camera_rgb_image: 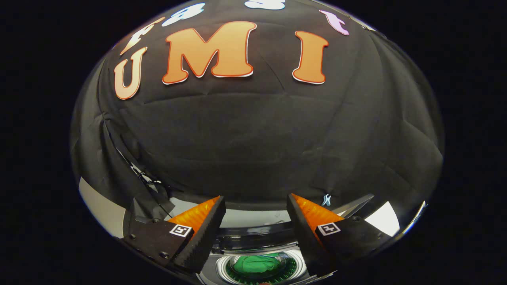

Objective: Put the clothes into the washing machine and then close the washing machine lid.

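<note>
Gripper (255, 221) spread wide, empty, above washing machine (257, 241); green garment (256, 263) inside drum. Risk: lid left unclosed.

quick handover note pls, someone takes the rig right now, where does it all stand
Claw: open, fingers spread wide, holding nothing, raised above the washing machine and facing the booth's black cloth wall.
Clothes: a green garment lies inside the round drum opening, seen between and below the fingers.
Done: by the look of it, the clothes are already in the drum.
Left: the drum looks uncovered from here, so the lid most likely has yet to be closed. The lid itself is hard to make out in this view, so find it before reaching.
</note>
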The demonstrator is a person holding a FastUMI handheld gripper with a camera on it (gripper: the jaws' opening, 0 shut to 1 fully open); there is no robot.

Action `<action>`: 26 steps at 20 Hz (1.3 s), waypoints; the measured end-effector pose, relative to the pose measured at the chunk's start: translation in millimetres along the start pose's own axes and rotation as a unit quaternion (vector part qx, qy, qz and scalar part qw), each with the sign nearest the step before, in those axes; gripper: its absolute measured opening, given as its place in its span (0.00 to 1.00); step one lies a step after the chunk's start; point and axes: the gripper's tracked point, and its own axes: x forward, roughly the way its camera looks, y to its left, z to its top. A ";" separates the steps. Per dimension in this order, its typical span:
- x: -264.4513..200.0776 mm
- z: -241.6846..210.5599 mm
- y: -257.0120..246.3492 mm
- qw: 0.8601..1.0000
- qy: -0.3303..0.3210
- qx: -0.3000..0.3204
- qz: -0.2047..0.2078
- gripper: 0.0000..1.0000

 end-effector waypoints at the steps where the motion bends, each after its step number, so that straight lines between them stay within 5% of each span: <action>1: -0.8 -0.9 -1.0 1.000 -0.002 -0.001 -0.003 0.99; 26: -76.8 -55.7 -12.1 1.000 -0.018 -0.004 -0.016 1.00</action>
